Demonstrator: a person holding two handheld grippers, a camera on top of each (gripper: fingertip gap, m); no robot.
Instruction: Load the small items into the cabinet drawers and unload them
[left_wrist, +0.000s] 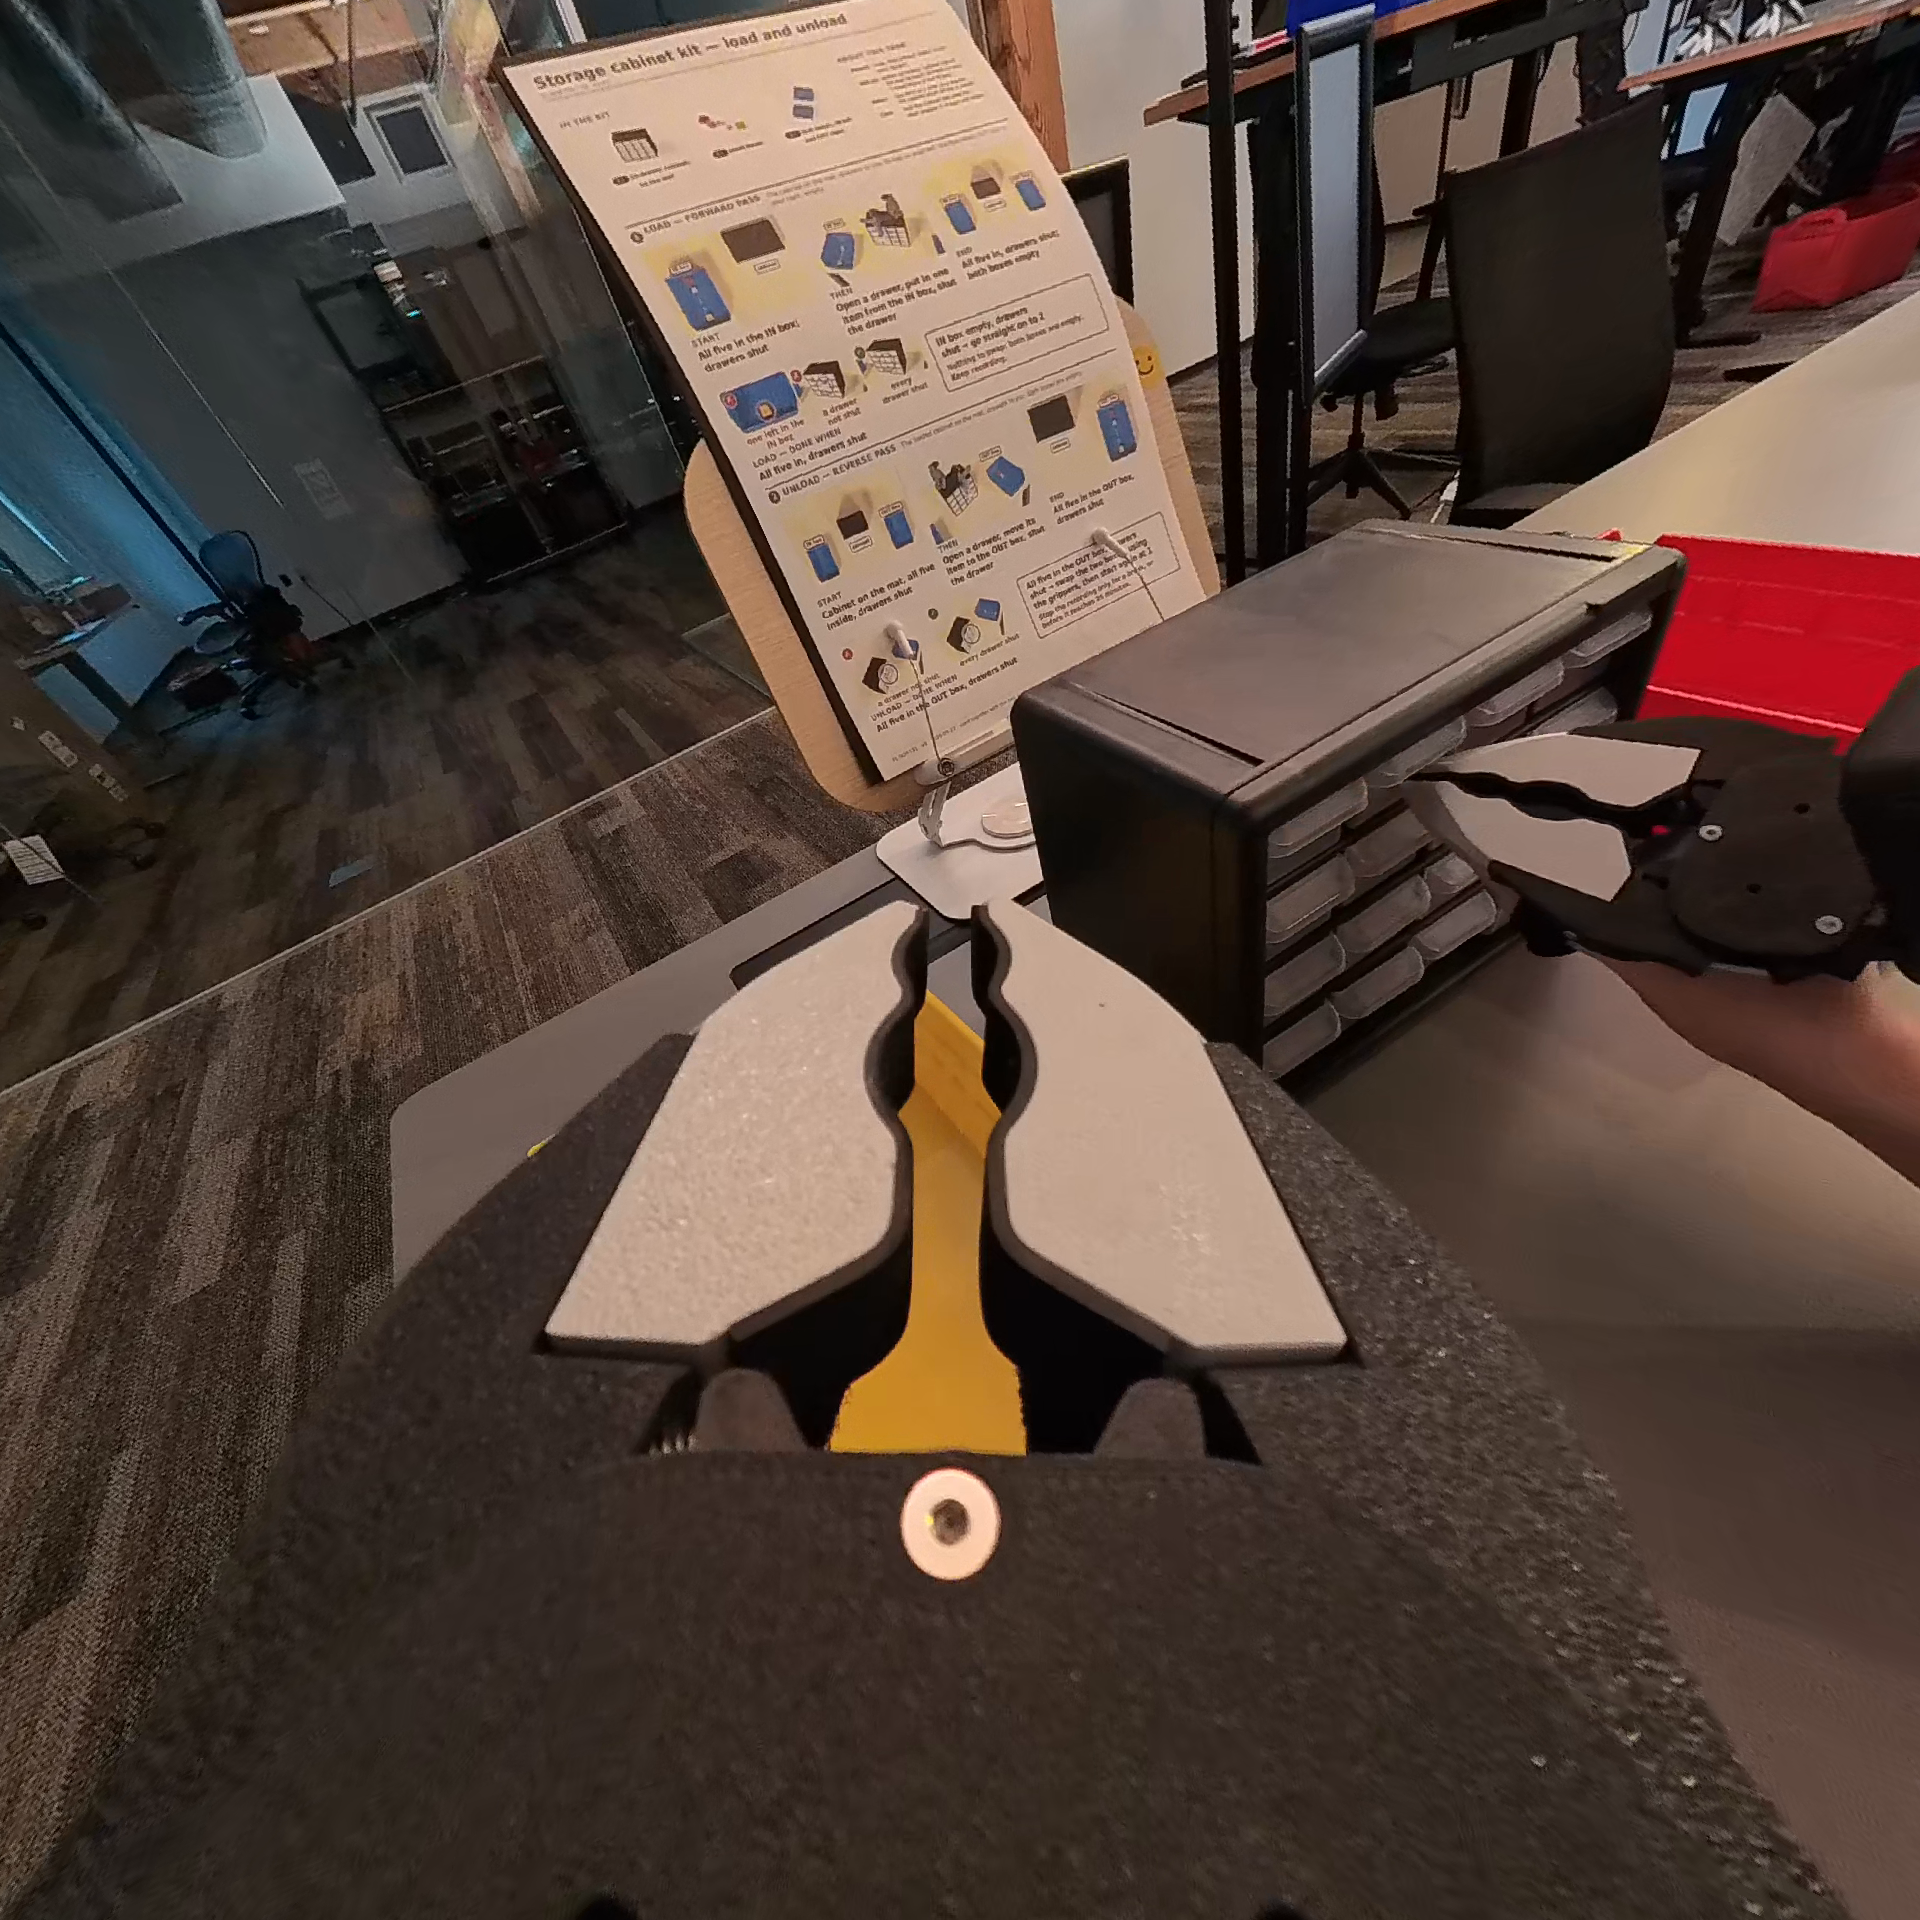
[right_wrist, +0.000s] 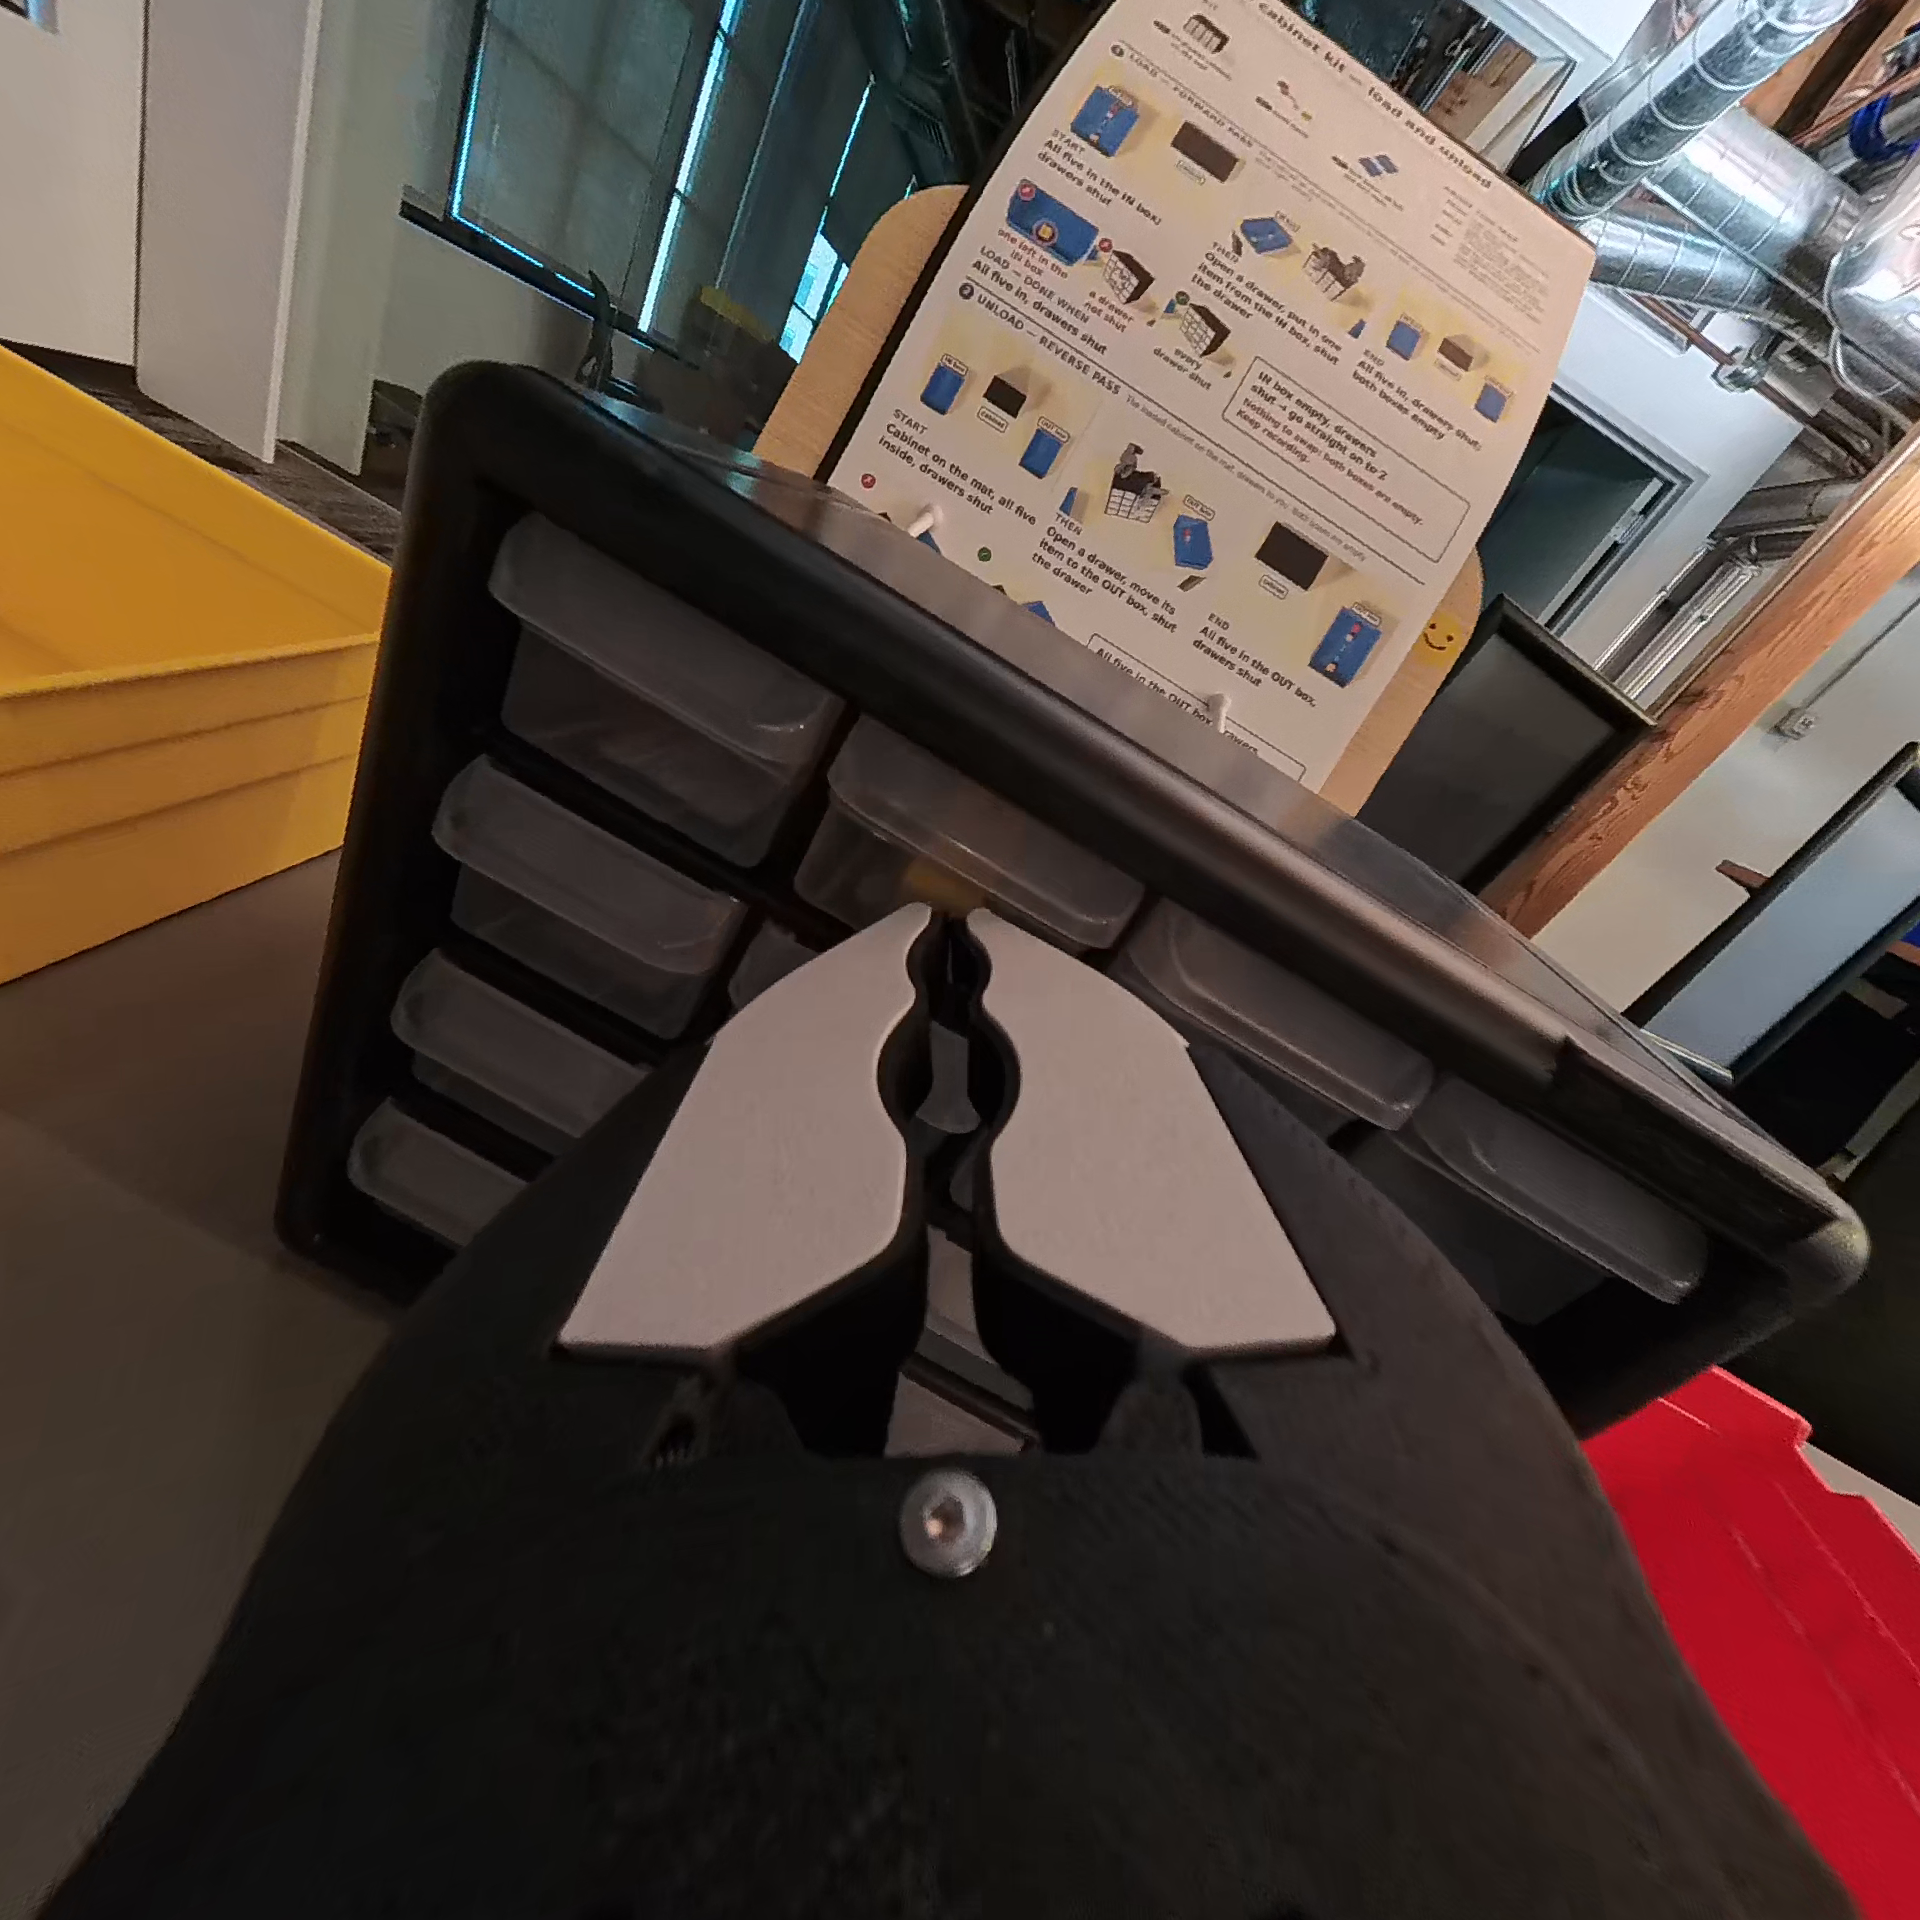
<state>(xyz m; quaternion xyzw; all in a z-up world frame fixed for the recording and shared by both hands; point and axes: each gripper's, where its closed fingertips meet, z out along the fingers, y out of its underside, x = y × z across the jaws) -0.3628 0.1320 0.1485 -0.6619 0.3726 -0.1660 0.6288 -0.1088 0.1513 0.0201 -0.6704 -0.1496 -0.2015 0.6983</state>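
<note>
Open office, dim warm light. Floor: grey-brown striped carpet tiles (left_wrist: 260, 1039) at 9 o'clock in the left wrist view, dark wood-look planks (left_wrist: 436, 686) beyond. Glass partition wall (left_wrist: 208, 364) at 10 o'clock, reflective; blue office chair (left_wrist: 244, 613) and dark shelving unit (left_wrist: 499, 468) behind it. Black chairs (left_wrist: 1548, 312) and desks (left_wrist: 1455, 62) at 1 to 2 o'clock. Right wrist view: tall window (right_wrist: 623, 166) at 11 o'clock, daylight bluish; silver ventilation ducts (right_wrist: 1756, 177) at 1 o'clock; wooden post (right_wrist: 1756, 644) at 2 o'clock, slanting in frame; white wall (right_wrist: 208, 187) at 10 o'clock.
</note>
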